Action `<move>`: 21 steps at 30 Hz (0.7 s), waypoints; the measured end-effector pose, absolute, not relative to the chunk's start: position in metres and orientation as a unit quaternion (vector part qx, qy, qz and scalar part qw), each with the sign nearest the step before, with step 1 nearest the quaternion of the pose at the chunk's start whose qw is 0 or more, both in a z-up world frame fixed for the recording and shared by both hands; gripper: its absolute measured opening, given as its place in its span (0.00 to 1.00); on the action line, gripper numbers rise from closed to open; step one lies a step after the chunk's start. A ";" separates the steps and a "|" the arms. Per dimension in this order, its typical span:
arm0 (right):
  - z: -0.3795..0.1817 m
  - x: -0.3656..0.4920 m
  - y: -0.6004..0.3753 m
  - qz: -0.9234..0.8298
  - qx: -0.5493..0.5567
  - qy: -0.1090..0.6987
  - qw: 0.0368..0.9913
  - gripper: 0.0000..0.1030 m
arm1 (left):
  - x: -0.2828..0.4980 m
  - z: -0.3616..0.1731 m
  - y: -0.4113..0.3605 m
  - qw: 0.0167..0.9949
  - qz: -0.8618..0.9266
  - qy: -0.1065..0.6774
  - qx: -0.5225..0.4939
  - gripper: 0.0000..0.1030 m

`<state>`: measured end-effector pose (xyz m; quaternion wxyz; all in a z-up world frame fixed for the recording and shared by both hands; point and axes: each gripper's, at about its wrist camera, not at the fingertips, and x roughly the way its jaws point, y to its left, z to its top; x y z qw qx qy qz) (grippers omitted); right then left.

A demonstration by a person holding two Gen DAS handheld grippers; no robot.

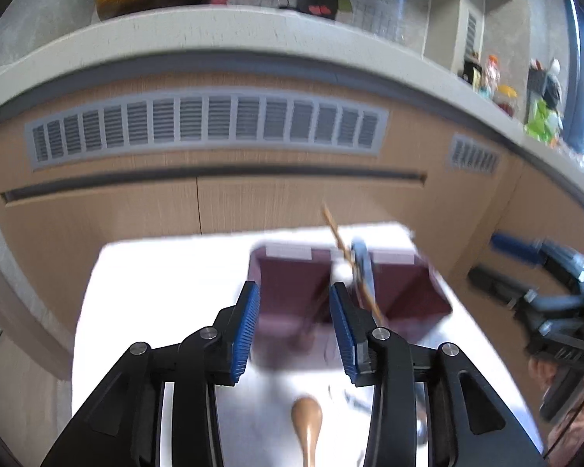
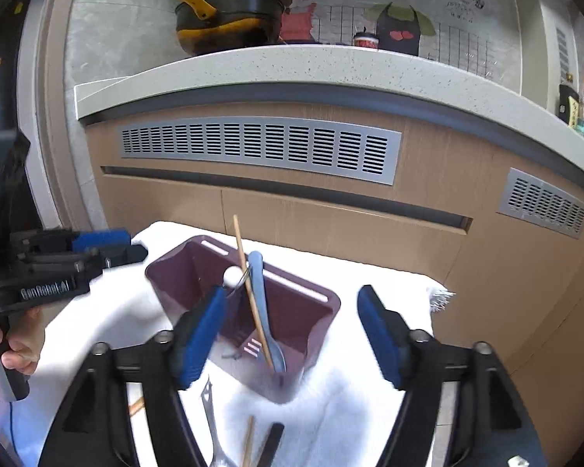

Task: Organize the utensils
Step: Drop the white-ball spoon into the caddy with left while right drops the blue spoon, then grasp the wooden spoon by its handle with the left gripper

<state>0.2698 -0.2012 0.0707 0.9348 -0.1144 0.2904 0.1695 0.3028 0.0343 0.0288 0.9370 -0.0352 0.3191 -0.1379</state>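
Presently, item by item, as I hold a hand-held gripper in each hand.

Holder: maroon plastic utensil caddy [image 2: 303,311], standing on the white towel [image 2: 370,401] that covers the table, toward its far edge. Light and rigid, I judge; it would tip if nudged high on its wall.

Contents: one wooden chopstick [image 2: 249,292], one metal spoon [image 2: 266,319] and something with a white round end [image 2: 233,275], all leaning in the caddy. The spoon looks smooth and slippery; I would take it at mid-handle. The chopstick is thin and light, liable to roll, best pinched across its middle.

Loose stock: a wooden spoon [image 1: 306,424] lies at the near edge beneath my left hand-held gripper [image 1: 295,327], with a metal-handled piece [image 2: 212,420], another wooden stick [image 2: 248,439] and a black handle [image 2: 271,443] beside it. What each is beyond the handle, I cannot tell.

Left hand-held gripper: jaws apart, moderately, nothing between them.

Right hand-held gripper [image 2: 292,334]: jaws wide apart, empty, framing the caddy.

Lettering: the side of the left tool reads roughly "GenRobotAI". Characters on the wall mural are not legible to me.
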 end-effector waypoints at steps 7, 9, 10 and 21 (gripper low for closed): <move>0.058 0.227 -0.210 0.137 -0.141 0.279 0.940 0.94 | 0.282 -0.031 0.023 0.899 -0.154 0.410 -0.017 0.38; 0.051 0.219 -0.211 0.137 -0.150 0.290 0.935 0.94 | 0.282 -0.043 0.016 0.890 -0.153 0.429 -0.005 0.38; 0.047 0.216 -0.211 0.137 -0.154 0.295 0.933 0.95 | 0.283 -0.049 0.013 0.886 -0.152 0.438 0.000 0.38; 0.005 0.197 -0.219 0.099 -0.195 0.338 0.915 0.99 | 0.304 -0.081 -0.004 0.865 -0.121 0.486 0.022 0.38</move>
